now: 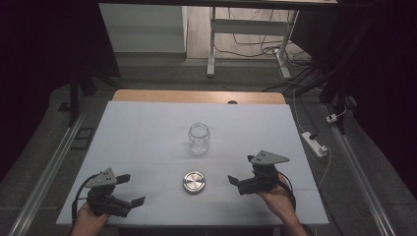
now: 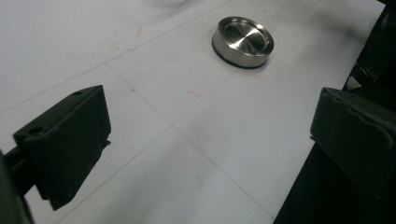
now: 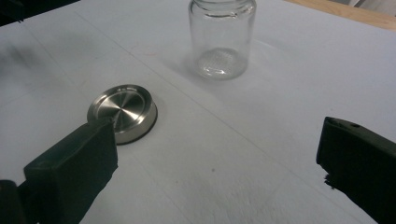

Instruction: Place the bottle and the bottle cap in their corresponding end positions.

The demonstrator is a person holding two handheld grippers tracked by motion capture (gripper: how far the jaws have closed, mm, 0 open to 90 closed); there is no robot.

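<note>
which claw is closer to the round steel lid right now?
Right. The right claw sits just to the right of the round steel lid, jaws open toward it. The left claw is open too, farther off to the lid's left and nearer the table's front edge.

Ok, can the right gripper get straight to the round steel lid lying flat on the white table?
Probably yes. The right gripper is open and faces the round steel lid, with bare white table between them. The clear glass jar stands farther back, off that path.

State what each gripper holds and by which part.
Nothing is held. The left gripper and right gripper are both open; the metal lid and glass jar stand untouched.
</note>
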